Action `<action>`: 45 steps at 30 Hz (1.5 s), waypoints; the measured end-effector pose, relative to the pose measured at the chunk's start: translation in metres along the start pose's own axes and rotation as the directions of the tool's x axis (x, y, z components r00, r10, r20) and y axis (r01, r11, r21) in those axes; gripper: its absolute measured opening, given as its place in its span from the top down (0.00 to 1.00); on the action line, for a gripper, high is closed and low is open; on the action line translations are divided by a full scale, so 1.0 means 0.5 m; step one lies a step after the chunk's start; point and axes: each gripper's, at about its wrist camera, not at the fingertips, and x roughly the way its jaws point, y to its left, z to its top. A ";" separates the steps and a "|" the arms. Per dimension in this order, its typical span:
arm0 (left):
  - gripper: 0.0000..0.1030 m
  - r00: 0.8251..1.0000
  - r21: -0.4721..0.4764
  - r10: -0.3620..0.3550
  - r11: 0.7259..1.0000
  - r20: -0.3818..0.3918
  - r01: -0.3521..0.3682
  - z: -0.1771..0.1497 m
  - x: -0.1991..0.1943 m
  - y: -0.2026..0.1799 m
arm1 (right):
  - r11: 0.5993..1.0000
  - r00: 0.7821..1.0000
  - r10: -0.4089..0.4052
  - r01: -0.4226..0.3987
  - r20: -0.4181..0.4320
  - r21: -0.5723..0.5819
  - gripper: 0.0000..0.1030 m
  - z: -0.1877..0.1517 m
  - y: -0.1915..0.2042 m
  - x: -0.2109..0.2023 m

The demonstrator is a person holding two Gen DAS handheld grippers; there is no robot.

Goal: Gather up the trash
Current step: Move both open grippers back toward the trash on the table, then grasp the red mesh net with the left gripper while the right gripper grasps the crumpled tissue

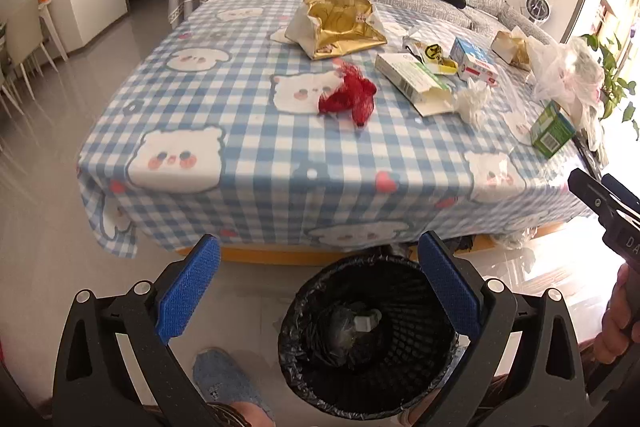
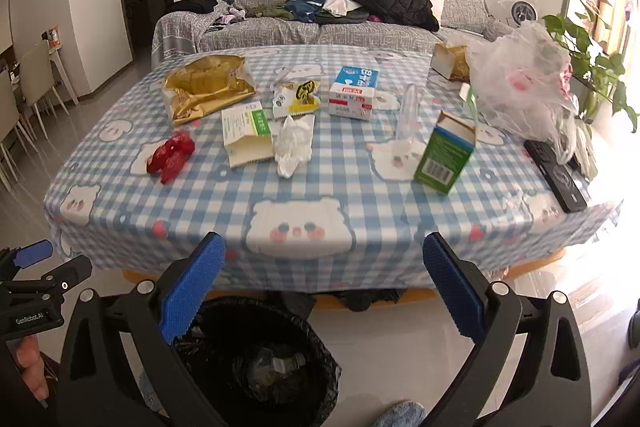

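Trash lies spread on the checked tablecloth (image 2: 208,211), ahead of both grippers and well apart from them. From left to right there are a gold bag (image 2: 206,89), a red net (image 2: 171,155), a white-green carton (image 2: 245,135), a crumpled tissue (image 2: 294,143), a milk box (image 2: 354,95) and a green box (image 2: 446,157). The left gripper (image 1: 319,287) and the right gripper (image 2: 324,283) are both spread wide and hold nothing. Below them stands the black bin (image 1: 368,335), with some trash already inside.

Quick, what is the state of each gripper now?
Left gripper: open, holding nothing.
Right gripper: open, holding nothing.
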 end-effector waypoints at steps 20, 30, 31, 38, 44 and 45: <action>0.07 0.998 0.001 0.026 1.000 -0.051 -0.026 0.165 0.136 -0.021 | 0.999 0.999 0.018 -0.020 -0.047 -0.034 0.13 0.112 0.012 0.161; 0.07 0.998 0.016 0.037 0.999 -0.047 -0.036 0.210 0.187 -0.030 | 0.999 0.997 0.039 -0.041 -0.068 -0.031 0.16 0.137 0.019 0.226; 0.07 0.998 0.017 0.038 0.999 -0.048 -0.037 0.215 0.191 -0.031 | 0.999 0.997 0.040 -0.042 -0.070 -0.031 0.16 0.139 0.019 0.230; 0.09 0.998 0.020 0.026 0.999 -0.050 -0.025 0.254 0.229 -0.040 | 0.997 0.994 0.064 -0.067 -0.090 -0.034 0.19 0.159 0.025 0.273; 0.13 0.997 0.030 0.018 0.999 -0.073 -0.016 0.275 0.265 -0.048 | 0.997 0.990 0.070 -0.073 -0.124 -0.023 0.26 0.168 0.016 0.312; 0.14 0.997 0.032 0.015 0.999 -0.076 -0.013 0.278 0.271 -0.051 | 0.997 0.989 0.074 -0.077 -0.131 -0.021 0.28 0.169 0.016 0.317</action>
